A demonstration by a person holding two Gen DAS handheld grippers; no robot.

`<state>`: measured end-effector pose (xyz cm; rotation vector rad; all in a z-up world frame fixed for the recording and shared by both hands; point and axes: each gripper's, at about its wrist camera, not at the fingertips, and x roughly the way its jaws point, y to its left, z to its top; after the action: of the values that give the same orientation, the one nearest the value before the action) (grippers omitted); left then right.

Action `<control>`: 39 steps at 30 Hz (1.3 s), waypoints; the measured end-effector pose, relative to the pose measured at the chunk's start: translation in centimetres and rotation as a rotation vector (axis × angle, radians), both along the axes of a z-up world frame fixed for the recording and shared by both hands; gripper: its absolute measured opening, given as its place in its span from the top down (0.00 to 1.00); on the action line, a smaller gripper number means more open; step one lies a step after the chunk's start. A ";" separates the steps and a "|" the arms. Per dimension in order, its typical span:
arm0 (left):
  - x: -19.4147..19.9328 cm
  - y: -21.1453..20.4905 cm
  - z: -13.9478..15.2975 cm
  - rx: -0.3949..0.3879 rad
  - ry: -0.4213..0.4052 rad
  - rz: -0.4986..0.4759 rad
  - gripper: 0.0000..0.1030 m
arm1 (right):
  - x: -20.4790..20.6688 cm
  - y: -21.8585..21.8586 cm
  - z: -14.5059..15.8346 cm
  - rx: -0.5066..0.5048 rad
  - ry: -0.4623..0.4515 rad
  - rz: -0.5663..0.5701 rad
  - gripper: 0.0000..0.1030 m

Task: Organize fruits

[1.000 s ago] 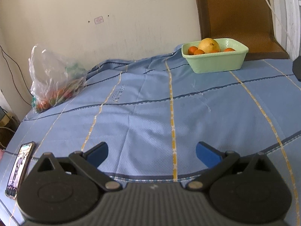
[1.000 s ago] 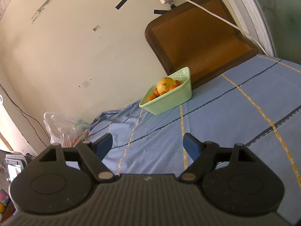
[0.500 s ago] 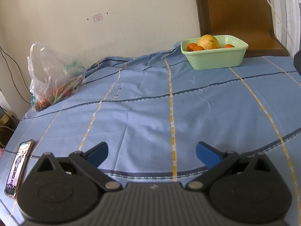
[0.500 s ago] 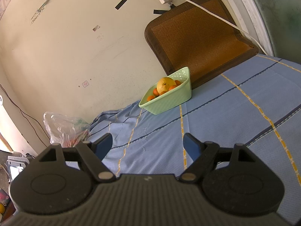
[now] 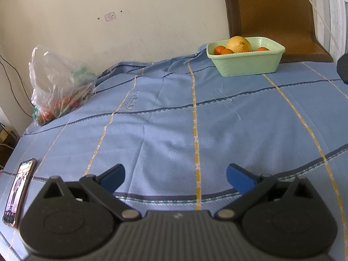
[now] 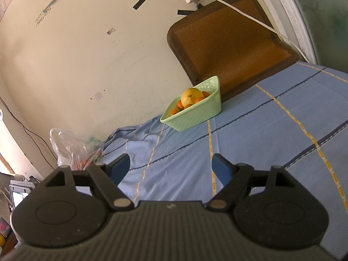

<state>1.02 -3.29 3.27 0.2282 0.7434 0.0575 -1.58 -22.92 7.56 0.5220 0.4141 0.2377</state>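
Observation:
A pale green basket (image 5: 248, 66) stands at the far side of the blue cloth-covered table, holding a large yellow fruit (image 5: 238, 43) and several small oranges (image 5: 219, 49). It also shows in the right wrist view (image 6: 195, 114), with the yellow fruit (image 6: 191, 96) on top. My left gripper (image 5: 175, 177) is open and empty, low over the near part of the table. My right gripper (image 6: 170, 168) is open and empty, held above the table and tilted, well short of the basket.
A clear plastic bag (image 5: 58, 87) with red and green contents lies at the table's far left; it also shows in the right wrist view (image 6: 76, 148). A phone (image 5: 18, 192) lies at the near left edge. A brown chair back (image 5: 269, 17) stands behind the basket. The wall is close behind.
The left gripper has dipped slightly, so the basket sits a little higher in its view. The right gripper has hardly moved. Both stay open.

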 end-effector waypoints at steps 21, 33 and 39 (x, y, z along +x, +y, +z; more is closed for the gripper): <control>0.0 0.4 -0.1 -0.173 0.154 -0.055 0.00 | 0.1 0.2 -0.7 -0.005 0.029 -0.003 0.18; -0.3 0.1 0.8 -0.188 0.142 -0.071 0.00 | 0.2 0.4 -0.5 -0.008 0.025 -0.006 0.18; -0.3 -0.1 1.3 -0.185 0.121 -0.074 0.00 | 0.1 0.5 -0.3 -0.011 0.020 -0.008 0.18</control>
<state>0.68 -3.38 4.54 0.0830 0.8544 -0.0962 -1.50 -22.42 7.23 0.5158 0.4327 0.2230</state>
